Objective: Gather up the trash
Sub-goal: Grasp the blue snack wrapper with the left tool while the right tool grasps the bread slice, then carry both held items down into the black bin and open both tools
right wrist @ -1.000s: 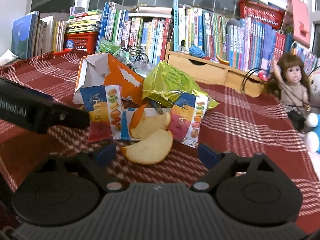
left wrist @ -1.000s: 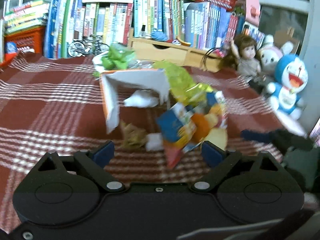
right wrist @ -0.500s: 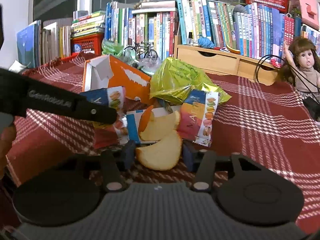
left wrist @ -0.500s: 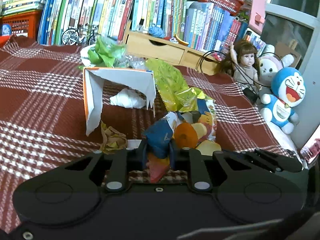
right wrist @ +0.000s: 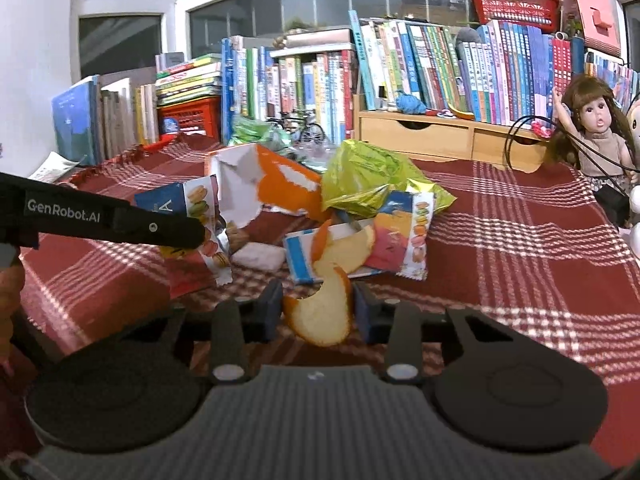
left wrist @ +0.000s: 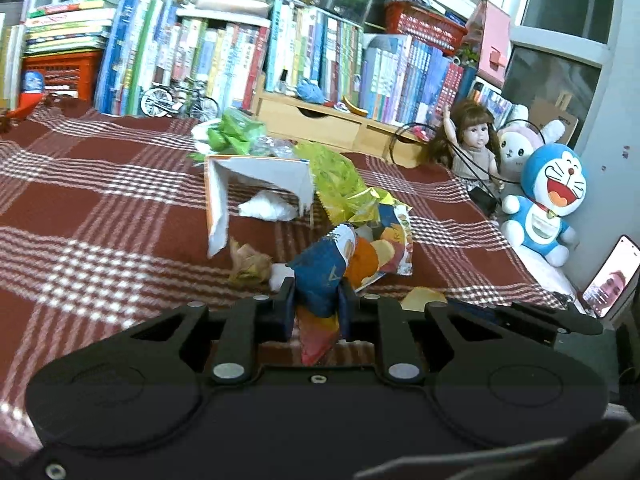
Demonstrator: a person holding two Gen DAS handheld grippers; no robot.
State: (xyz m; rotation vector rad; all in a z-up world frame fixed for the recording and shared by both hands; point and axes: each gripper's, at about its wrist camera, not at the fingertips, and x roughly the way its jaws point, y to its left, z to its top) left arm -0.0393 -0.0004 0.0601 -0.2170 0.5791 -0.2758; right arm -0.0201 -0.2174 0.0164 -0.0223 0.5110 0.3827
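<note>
Crinkled blue-and-red foil is sitting pinched between the fingers of my left gripper (left wrist: pixel 318 307): I am clamping the macaron wrapper (left wrist: pixel 320 280) there with the jaws nearly together, its red tail hanging down behind the pads and its blue end sticking out ahead. My right gripper (right wrist: pixel 318 312) is closing its jaws around a piece of orange peel (right wrist: pixel 322 314), pith side facing me; the pads are sitting against its two edges.

Just ahead of my right jaws, more peel (right wrist: pixel 352 248) is lying on a blue-striped packet (right wrist: pixel 300 256), with a second macaron wrapper (right wrist: pixel 404 236) beside it to the right. Beyond those, a yellow-green foil bag (right wrist: pixel 360 180) and a torn orange carton (right wrist: pixel 272 188) are resting on the red plaid cloth (right wrist: pixel 520 240) (the carton is standing like a tent). Left of my left jaws a crumpled brown scrap (left wrist: pixel 248 264) is lying, and farther ahead a white tissue wad (left wrist: pixel 268 208) is sitting under the carton.
</note>
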